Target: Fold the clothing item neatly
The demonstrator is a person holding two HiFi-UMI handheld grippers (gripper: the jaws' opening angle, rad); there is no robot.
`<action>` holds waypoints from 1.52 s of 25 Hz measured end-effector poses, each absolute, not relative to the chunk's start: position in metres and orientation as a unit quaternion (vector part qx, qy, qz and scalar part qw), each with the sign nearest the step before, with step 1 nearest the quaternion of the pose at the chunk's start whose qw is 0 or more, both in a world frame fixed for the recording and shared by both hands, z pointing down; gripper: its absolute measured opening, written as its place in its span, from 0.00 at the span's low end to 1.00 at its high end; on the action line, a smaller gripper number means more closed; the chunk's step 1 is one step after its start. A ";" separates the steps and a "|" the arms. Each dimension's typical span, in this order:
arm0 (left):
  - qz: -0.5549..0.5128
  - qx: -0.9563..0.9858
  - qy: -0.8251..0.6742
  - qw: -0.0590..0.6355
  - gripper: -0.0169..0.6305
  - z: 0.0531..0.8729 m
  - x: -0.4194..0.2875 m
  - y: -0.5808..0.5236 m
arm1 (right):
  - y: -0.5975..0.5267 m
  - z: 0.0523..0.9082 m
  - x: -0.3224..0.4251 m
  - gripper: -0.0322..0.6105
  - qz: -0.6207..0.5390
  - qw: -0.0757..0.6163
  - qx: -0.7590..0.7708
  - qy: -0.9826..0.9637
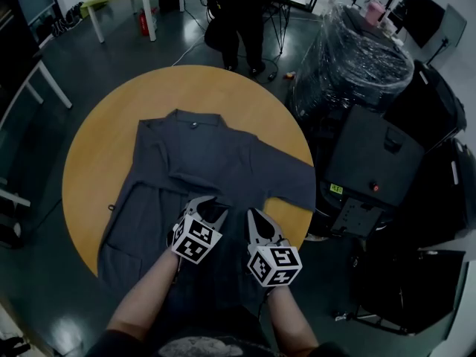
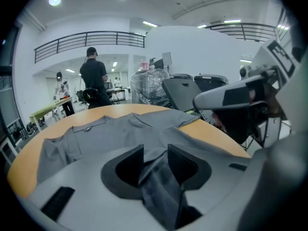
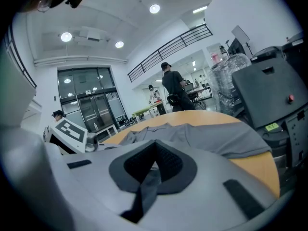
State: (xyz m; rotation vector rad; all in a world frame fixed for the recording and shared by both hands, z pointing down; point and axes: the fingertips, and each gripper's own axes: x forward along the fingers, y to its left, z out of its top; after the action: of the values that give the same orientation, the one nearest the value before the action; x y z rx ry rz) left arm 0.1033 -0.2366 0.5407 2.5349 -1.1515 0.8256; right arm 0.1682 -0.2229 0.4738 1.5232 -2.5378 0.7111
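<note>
Head view is showing a grey shirt (image 1: 201, 155) lying spread on the round wooden table (image 1: 89, 147), collar pointing away from the person and lower part reaching over the near edge. The left gripper (image 2: 155, 149) is standing with its jaws spread, a fold of the shirt lying loose between them. Just beside it, the right gripper (image 3: 155, 147) is pinching the shirt's cloth, jaws pressed together.

Left claw (image 2: 155, 154) parted, grey shirt (image 2: 120, 129) fold between, round table (image 2: 211, 133), person (image 2: 94, 81) beyond.
</note>
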 end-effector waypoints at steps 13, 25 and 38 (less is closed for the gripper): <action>0.176 0.811 -0.544 0.125 0.05 0.503 -0.027 -0.209 | -0.200 0.520 0.047 0.08 0.094 0.255 0.353 -0.895; 0.164 0.800 -0.551 0.174 0.04 0.523 -0.076 -0.201 | -0.221 0.584 -0.008 0.13 -0.036 0.434 0.337 -0.835; 0.170 0.802 -0.542 0.185 0.04 0.527 -0.076 -0.212 | -0.249 0.544 0.019 0.04 -0.013 0.379 0.412 -0.829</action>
State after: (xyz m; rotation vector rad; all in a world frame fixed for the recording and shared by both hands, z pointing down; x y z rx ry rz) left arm -0.0758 -0.2116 0.5266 2.2599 -1.5276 0.4795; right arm 0.0191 -0.2494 0.5438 1.0514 -2.1168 -0.0341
